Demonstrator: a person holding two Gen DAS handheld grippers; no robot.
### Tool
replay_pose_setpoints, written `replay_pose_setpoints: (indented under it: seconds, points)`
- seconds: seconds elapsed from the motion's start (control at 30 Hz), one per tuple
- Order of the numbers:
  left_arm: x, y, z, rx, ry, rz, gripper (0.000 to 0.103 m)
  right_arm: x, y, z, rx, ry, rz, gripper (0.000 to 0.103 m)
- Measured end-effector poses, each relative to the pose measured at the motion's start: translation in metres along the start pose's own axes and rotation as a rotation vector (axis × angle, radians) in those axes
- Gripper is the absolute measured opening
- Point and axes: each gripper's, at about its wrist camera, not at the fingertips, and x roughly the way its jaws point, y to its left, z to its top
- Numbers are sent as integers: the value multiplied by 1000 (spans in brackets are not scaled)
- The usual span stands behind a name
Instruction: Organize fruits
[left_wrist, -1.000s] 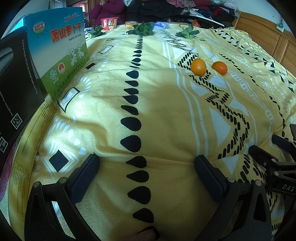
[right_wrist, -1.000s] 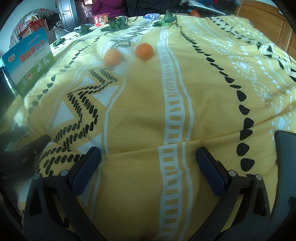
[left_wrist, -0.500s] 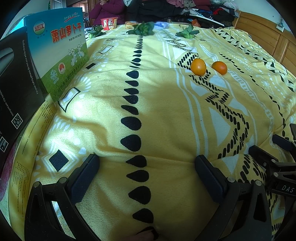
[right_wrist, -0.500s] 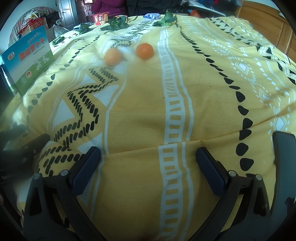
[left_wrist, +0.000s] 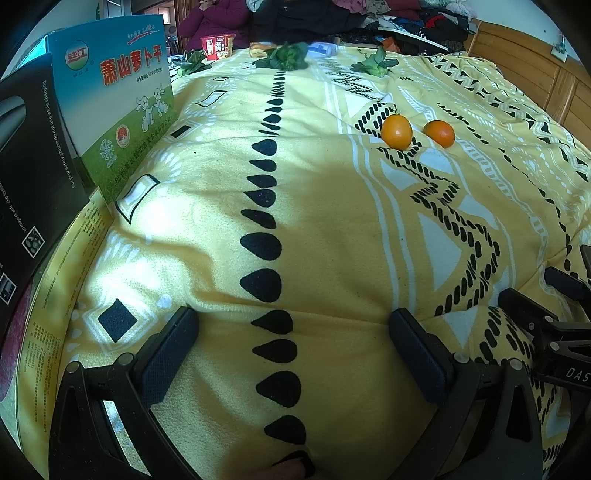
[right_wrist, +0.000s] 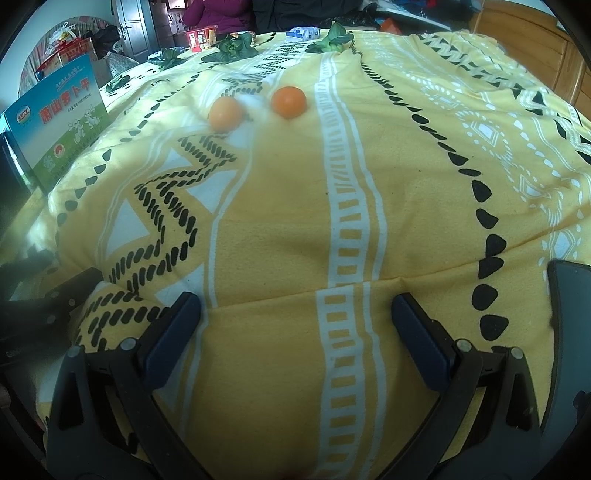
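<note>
left gripper (left_wrist: 293, 325) agape | right gripper (right_wrist: 295, 314) agape | oranges (left_wrist: 397, 132) far ahead

Setting: home bedroom. Evidence: bed under yellow patterned blanket (left_wrist: 332, 229), wooden headboard (left_wrist: 524, 70), heaped clothes (left_wrist: 406, 14), interior door (right_wrist: 131, 26), instant-noodle cup (left_wrist: 218, 46).
</note>
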Motion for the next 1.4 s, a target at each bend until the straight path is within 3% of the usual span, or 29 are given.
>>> replay_pose_setpoints:
  seconds: [0.63, 0.9, 1.07, 1.2, 1.23, 1.3, 1.4]
  points:
    - [-1, 3, -1, -4, -2, -6, 103, 0, 0, 0, -2, 1, -3, 103]
    - [-14, -7, 8, 23, 32, 9, 101, -1, -1, 0, 3, 3, 8, 103]
    - [-24, -20, 49, 48, -46, -79, 87, -4, -3, -1, 10, 3, 28, 103]
    - [-3, -33, 91, 31, -55, -140, 80, -10, -9, 2, 45, 10, 73, 102]
    - [5, -38, 99, 36, -49, -155, 70, -13, -11, 3, 57, 10, 89, 99]
    - [18, -48, 114, 46, -42, -186, 68, -24, -16, 9, 72, -4, 148, 84]
    - [32, -63, 128, 76, -57, -203, 68, -45, -29, 27, 91, -56, 201, 80]
